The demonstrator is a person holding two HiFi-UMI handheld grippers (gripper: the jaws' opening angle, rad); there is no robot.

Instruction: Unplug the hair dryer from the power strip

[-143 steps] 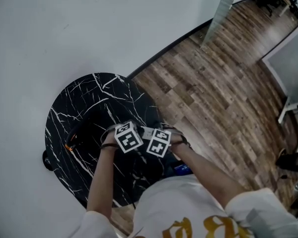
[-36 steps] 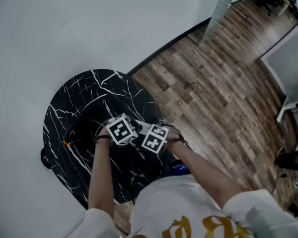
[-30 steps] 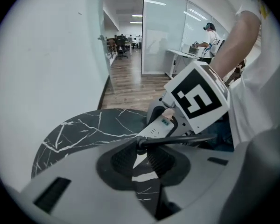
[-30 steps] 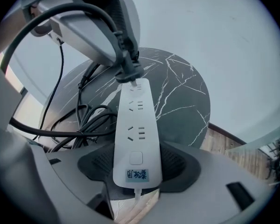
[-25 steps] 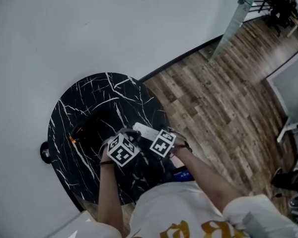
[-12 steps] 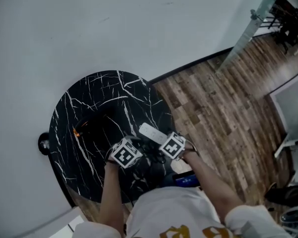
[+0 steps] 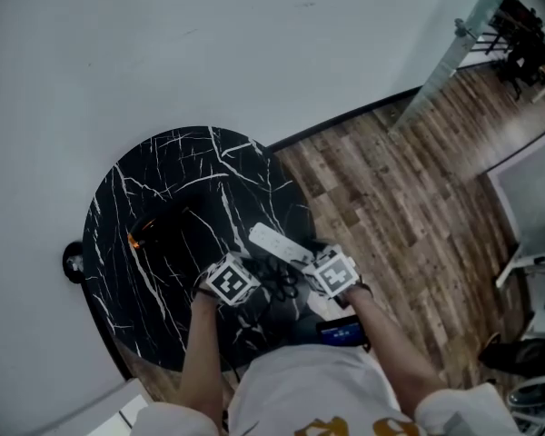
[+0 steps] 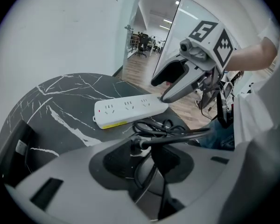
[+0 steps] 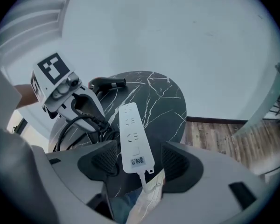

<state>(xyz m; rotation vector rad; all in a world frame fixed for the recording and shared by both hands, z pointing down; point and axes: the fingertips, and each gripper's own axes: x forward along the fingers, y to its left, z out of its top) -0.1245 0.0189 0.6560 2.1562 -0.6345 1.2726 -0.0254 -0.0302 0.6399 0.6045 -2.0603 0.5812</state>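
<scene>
The white power strip lies on the round black marble table, and its sockets show no plug. My left gripper hovers low over the table near the strip. Its jaws are opening, with the black plug and coiled cord between them, the pads not pressing. My right gripper is open above the cord end of the strip, with a gap on both sides. The black hair dryer lies at the table's left, also visible in the right gripper view.
A white wall curves behind the table. Wood plank floor spreads to the right. The strip's own white lead drops off the table's near edge toward the person's lap. A small dark round object sits by the table's left rim.
Both grippers have drawn back toward the table's near edge and apart. The power strip, half covered by them before, now lies uncovered between them. The plug and cord sit by the left gripper.
</scene>
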